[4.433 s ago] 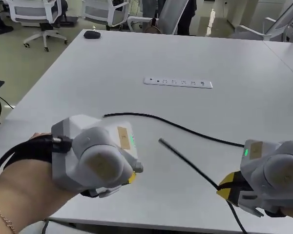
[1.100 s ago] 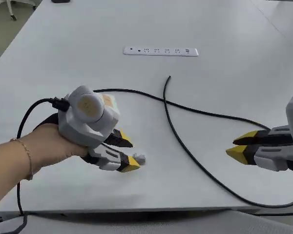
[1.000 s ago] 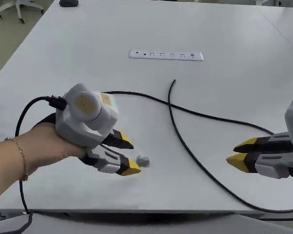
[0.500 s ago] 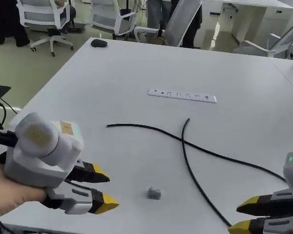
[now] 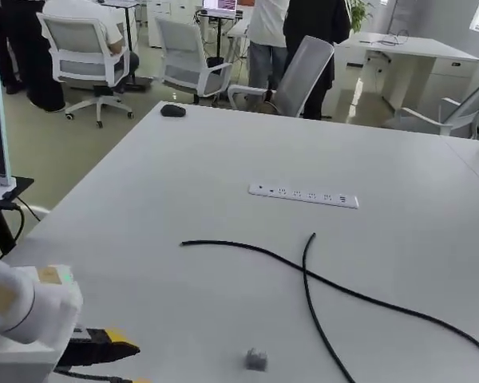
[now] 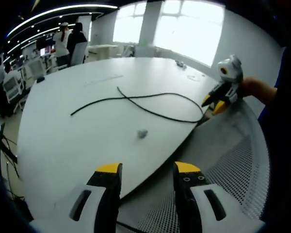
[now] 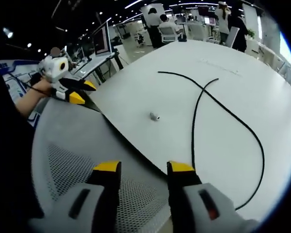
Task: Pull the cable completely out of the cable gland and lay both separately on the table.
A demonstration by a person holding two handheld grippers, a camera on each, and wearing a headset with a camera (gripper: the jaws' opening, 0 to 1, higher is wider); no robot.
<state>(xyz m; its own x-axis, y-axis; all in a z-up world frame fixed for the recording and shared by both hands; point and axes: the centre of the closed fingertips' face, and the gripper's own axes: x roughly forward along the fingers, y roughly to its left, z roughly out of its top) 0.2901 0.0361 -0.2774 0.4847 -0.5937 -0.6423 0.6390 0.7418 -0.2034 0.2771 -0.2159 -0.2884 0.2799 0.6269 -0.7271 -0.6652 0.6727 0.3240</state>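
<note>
Withdrawn off the table [image 5: 223, 159], left gripper [image 6: 148, 168] and right gripper [image 7: 143, 167] stand wide and empty, while the cable gland [image 5: 256, 360], judged light and rigid, lies at 6 o'clock, apart from the limp cable [image 5: 307, 275] at 4 o'clock, graspable mid-run.

Cable [image 5: 305, 273] loop beyond the lower-right edge

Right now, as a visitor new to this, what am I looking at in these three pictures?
No robot here: a person holds a two-jaw gripper in each hand. One picture comes from a camera on the person's head; the two round ones come from cameras riding on the left gripper and the right gripper. On the white table lie a black cable, crossing over itself, and, apart from it, a small grey cable gland. Farther back lies a white power strip. Both grippers are open and hold nothing.
</note>
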